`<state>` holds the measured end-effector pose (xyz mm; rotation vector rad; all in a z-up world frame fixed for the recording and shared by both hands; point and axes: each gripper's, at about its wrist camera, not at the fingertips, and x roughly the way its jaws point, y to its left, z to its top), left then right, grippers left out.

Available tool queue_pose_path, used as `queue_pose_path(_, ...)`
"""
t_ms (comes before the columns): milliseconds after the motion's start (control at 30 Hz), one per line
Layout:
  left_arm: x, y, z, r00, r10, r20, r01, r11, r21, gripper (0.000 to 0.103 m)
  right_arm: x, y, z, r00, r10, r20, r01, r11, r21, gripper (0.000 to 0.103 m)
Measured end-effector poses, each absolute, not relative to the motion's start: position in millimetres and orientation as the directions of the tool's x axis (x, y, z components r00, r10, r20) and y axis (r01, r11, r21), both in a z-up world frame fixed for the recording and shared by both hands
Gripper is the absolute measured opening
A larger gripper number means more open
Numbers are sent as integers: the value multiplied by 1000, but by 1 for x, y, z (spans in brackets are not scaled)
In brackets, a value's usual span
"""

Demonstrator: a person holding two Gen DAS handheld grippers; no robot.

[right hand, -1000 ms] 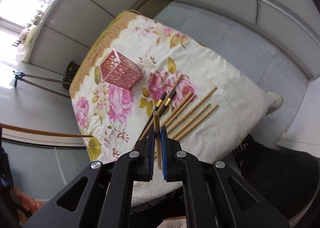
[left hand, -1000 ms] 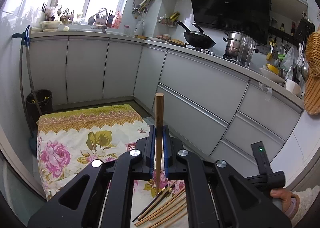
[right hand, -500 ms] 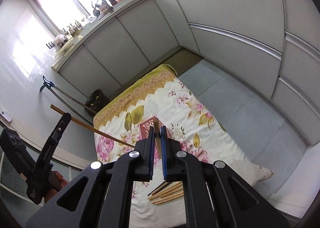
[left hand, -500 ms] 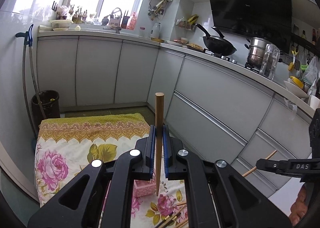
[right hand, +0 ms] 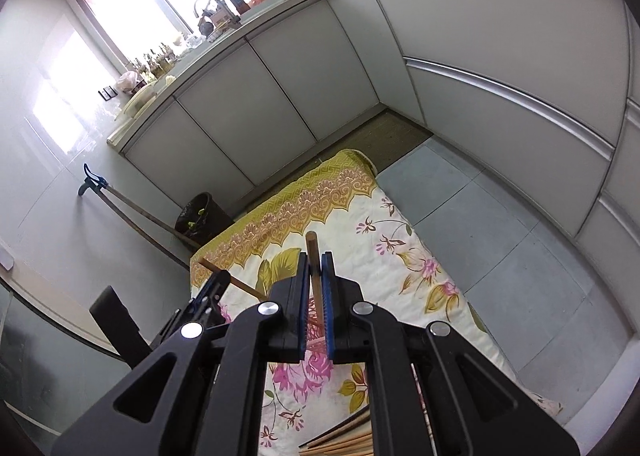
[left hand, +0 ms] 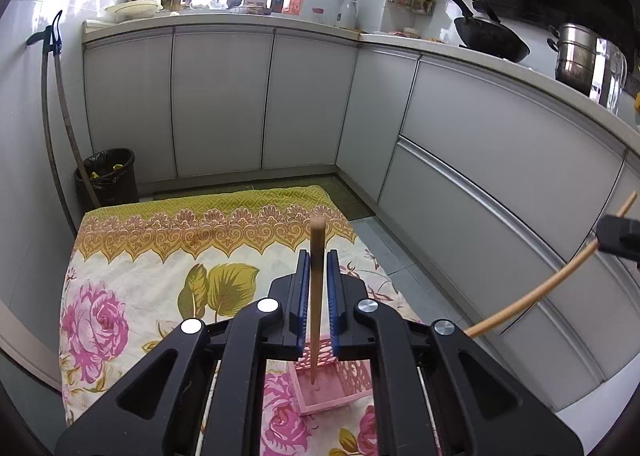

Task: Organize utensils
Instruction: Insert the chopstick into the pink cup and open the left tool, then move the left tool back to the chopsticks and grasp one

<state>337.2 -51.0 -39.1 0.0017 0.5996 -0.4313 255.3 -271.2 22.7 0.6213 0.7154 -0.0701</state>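
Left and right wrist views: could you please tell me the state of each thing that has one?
left gripper, jaws opening, clear of the left chopstick between them.
left chopstick, upright, tip inside pink holder.
right gripper, shut on right chopstick.
pink holder, upright on floral cloth.
spare chopsticks, lying on the cloth.

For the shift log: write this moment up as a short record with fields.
setting: kitchen floor, flowered cloth spread before grey cabinets
left gripper: jaws opening, a chopstick upright between them, gaps showing on both sides
chopstick tip: inside the pink holder, at its floor
right gripper: shut on a second chopstick
remaining chopsticks: lying together on the cloth, near edge
bystanders: black bin, wok, steel pot
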Motion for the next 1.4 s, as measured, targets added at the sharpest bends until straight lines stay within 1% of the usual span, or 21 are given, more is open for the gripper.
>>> queue_pose_path(33, 336, -49, -40, 737, -395, -549, 390, 911, -132, 31, 261, -269, 20, 758, 147, -635, 264, 822, 505, 6)
queue_pose_path(100, 329, -37, -34, 755, -404, -517, 374, 912, -166, 47, 269, -264, 15, 755, 146, -640, 261, 828, 497, 6)
queue_pose_path(233, 299, -8, 0, 815, -405, -414, 351, 914, -203, 48, 281, -253, 10, 751, 132, -647, 250, 850, 464, 6)
queue_pose_path(300, 280, 7, 16, 832, -401, -384, 341, 915, -217, 51, 287, -247, 10, 748, 127, -651, 242, 862, 446, 6)
queue_pose_path(433, 243, 36, 36, 871, -373, -319, 309, 922, -234, 65, 298, -232, 7, 730, 107, -675, 237, 886, 397, 6)
queue_pose_path(667, 228, 61, 49, 881, -364, -301, 282, 917, -283, 65, 318, -204, -4, 671, 69, -738, 241, 921, 306, 6)
queue_pose_path(800, 231, 61, 44, 871, -367, -326, 280, 917, -283, 65, 333, -192, -19, 637, 78, -767, 233, 929, 288, 8)
queue_pose_path(833, 232, 61, 44, 869, -369, -330, 282, 917, -283, 65, 334, -191, -21, 637, 85, -766, 229, 928, 294, 10)
queue_pose_path(867, 232, 61, 44, 867, -370, -332, 284, 917, -281, 65, 335, -188, -22, 639, 90, -764, 224, 928, 296, 14)
queue_pose_path(900, 231, 61, 44, 868, -369, -332, 284, 918, -278, 65, 334, -187, -21, 647, 98, -756, 218, 926, 307, 27)
queue_pose_path(933, 231, 61, 44, 869, -368, -332, 283, 918, -276, 66, 332, -188, -20, 660, 108, -743, 216, 920, 326, 47)
queue_pose_path(967, 231, 61, 44, 867, -371, -333, 286, 917, -278, 66, 329, -189, -17, 676, 117, -728, 215, 913, 346, 55)
queue_pose_path(1000, 231, 62, 44, 866, -373, -334, 288, 916, -278, 67, 326, -190, -14, 689, 118, -715, 214, 910, 356, 59)
queue_pose_path(1067, 231, 63, 44, 866, -370, -337, 283, 918, -278, 71, 319, -195, -6, 715, 122, -688, 216, 898, 383, 63)
queue_pose_path(1100, 230, 64, 44, 866, -370, -338, 283, 918, -278, 74, 314, -200, -2, 733, 125, -668, 221, 886, 408, 73)
queue_pose_path(1133, 229, 64, 44, 867, -369, -336, 283, 918, -279, 76, 308, -205, 2, 753, 123, -646, 228, 873, 431, 80)
queue_pose_path(1200, 226, 65, 45, 868, -369, -332, 285, 918, -274, 79, 294, -216, 9, 789, 105, -605, 242, 853, 463, 84)
queue_pose_path(1233, 225, 65, 45, 869, -368, -331, 286, 919, -270, 82, 287, -222, 12, 803, 100, -587, 247, 841, 481, 89)
queue_pose_path(1267, 224, 65, 45, 870, -366, -330, 285, 920, -269, 83, 279, -228, 13, 816, 96, -570, 254, 827, 502, 90)
queue_pose_path(1333, 223, 64, 44, 868, -369, -332, 289, 919, -267, 90, 264, -239, 15, 832, 86, -548, 266, 804, 531, 92)
queue_pose_path(1400, 221, 61, 43, 865, -373, -337, 295, 919, -260, 95, 248, -248, 15, 844, 64, -533, 282, 791, 542, 92)
